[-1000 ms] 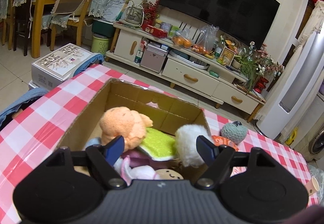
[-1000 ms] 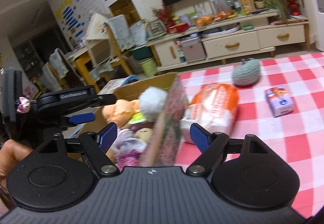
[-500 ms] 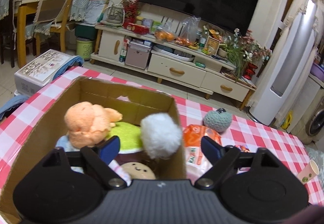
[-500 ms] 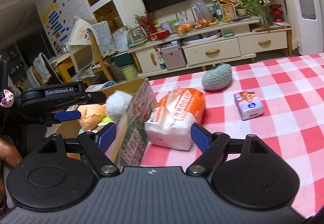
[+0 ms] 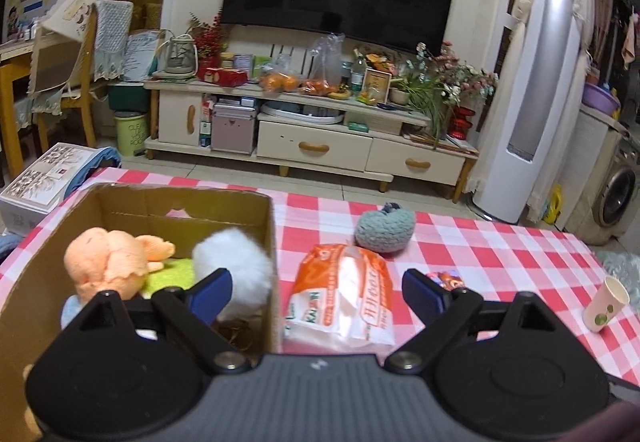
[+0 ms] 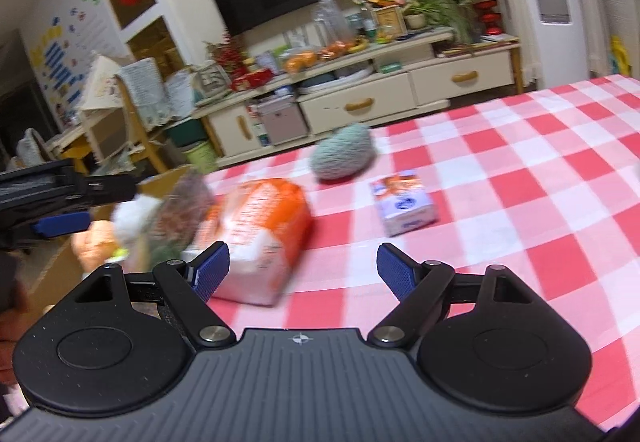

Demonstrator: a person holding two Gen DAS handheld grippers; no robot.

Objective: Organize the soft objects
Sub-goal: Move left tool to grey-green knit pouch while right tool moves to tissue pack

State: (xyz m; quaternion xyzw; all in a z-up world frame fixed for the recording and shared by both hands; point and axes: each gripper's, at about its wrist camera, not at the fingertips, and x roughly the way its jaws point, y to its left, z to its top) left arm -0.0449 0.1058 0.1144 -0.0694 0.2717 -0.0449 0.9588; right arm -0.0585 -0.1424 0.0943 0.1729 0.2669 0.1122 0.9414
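Done: orange plush (image 5: 108,262) and white pompom (image 5: 236,262) sit in brown cardboard box (image 5: 36,278).
Left: orange-white plastic pack (image 5: 340,290) at twelve o'clock, grey-green knitted ball (image 5: 384,232) at one, probably small purple carton (image 6: 404,208).
Grippers: left gripper (image 5: 316,292) and right gripper (image 6: 298,268) gape wide, empty.

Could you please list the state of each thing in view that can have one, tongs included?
Left tongs: open, holding nothing.
Right tongs: open, holding nothing.
Cardboard box: open-topped, holding plush toys.
White pompom: in the box, against its right wall.
Orange plush: in the box.
Orange tissue pack: lying on the tablecloth beside the box.
Teal knitted toy: on the tablecloth, outside the box.
Paper cup: upright.
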